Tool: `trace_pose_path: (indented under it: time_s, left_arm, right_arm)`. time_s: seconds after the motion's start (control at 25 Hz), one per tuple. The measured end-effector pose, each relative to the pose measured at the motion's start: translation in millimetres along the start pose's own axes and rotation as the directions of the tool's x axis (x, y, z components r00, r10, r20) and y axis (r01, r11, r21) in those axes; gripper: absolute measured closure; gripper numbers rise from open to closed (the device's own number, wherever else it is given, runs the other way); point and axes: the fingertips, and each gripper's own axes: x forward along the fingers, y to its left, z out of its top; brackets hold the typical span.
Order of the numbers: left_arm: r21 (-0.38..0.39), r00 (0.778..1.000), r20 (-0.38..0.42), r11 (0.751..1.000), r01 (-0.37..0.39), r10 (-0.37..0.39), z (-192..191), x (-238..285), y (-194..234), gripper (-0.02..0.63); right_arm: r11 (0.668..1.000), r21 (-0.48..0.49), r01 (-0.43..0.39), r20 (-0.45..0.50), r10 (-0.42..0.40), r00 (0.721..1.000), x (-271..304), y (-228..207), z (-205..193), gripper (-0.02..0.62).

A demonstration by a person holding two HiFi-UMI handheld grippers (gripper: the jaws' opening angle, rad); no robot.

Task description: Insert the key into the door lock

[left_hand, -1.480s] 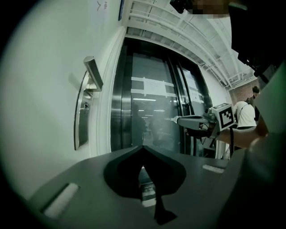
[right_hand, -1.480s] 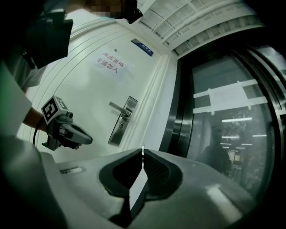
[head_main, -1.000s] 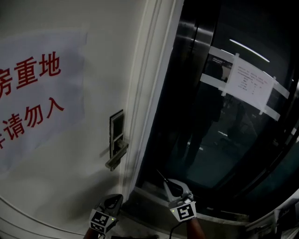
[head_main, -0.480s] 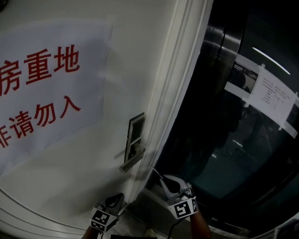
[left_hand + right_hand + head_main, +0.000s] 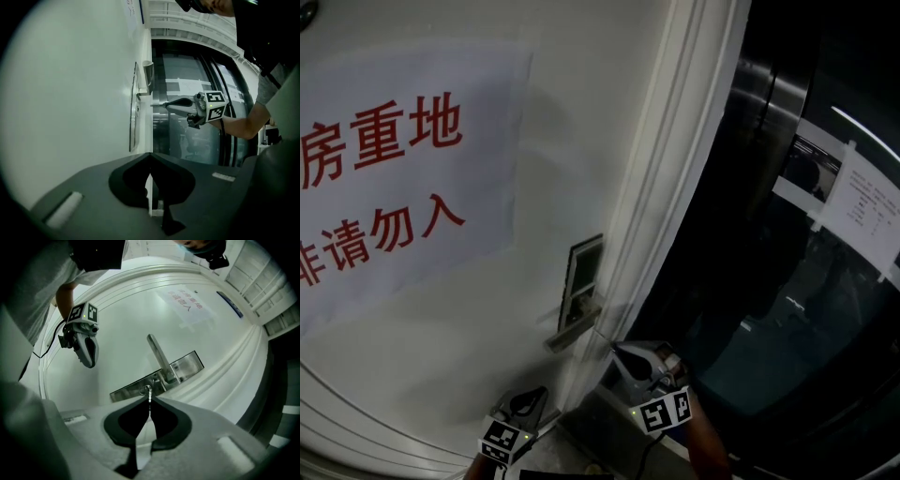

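The step in hand is the final approach of the key to the lock, judging by how things sit. The right tongs [image 5: 149,403] are pressed together on the key [image 5: 148,393], pinching it so that its thin blade sticks out past the tips and points level at the door [image 5: 487,328]. The blade's tip sits right at the keyhole [image 5: 145,390] in the metal lock plate [image 5: 126,391], just below the lever handle [image 5: 159,357], close to the door's latch edge. Whether the tip has already entered the slot or only rests against it cannot be told. The left tongs [image 5: 150,159] are pressed together with nothing between them, held lower down beside the door face and well apart from the plate, taking no part. The next move likely calls for keeping the blade's flat lined up with the slot and pushing straight in, level. Any tilt would probably make the tip skid across the plate instead of seating.
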Motion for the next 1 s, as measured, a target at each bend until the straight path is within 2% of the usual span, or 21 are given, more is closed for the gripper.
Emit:
trace_pose_path:
  time_s: [0.44, 1.0]
  left_arm:
    - [-0.014, 0.996, 0.007, 0.996, -0.09, 0.091, 3.3, -3.4, 6.0, 0.604]
    - [-0.01, 0.982, 0.0, 0.982, -0.188, 0.188, 5.2, -17.8, 15.6, 0.604]
  right_arm:
    - [0.993, -0.093, -0.073, 0.059, 0.078, 0.995, 27.7, 4.1, 1.5, 0.584]
    - [0.986, -0.133, -0.096, 0.079, 0.107, 0.991, 46.6, 7.9, -4.6, 0.584]
